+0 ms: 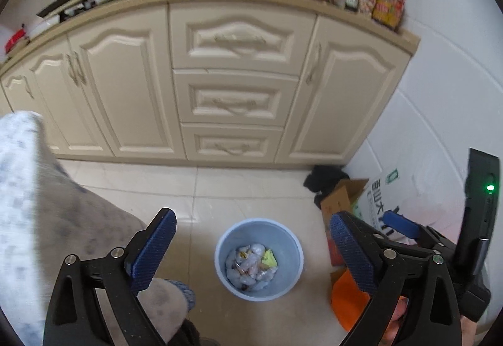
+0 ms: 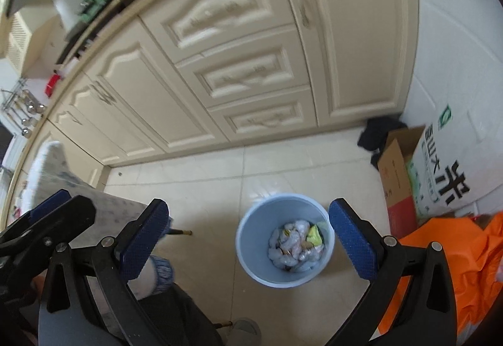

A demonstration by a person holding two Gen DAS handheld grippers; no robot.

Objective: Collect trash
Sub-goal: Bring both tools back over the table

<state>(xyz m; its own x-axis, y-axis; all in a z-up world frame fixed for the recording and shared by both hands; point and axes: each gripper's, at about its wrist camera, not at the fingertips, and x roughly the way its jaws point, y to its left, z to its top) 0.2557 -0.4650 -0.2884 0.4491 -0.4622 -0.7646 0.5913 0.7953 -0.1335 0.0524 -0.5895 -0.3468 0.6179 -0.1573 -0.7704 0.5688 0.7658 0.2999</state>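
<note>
A light blue trash bin (image 1: 284, 286) stands on the tiled floor below both grippers; it also shows in the right wrist view (image 2: 251, 261). It holds crumpled white wrappers and a yellow packet (image 1: 269, 258), also seen from the right wrist (image 2: 314, 236). My left gripper (image 1: 251, 251) is open and empty above the bin. My right gripper (image 2: 248, 239) is open and empty above it too. The right gripper shows at the right edge of the left wrist view (image 1: 405, 225).
Cream kitchen cabinets (image 1: 232, 88) stand behind the bin, with a pan and bottles on the counter. A cardboard box (image 2: 396, 176), a printed white sack (image 2: 440, 170) and an orange bag (image 2: 456, 255) lie to the right. A cloth-covered seat (image 1: 37, 198) is at left.
</note>
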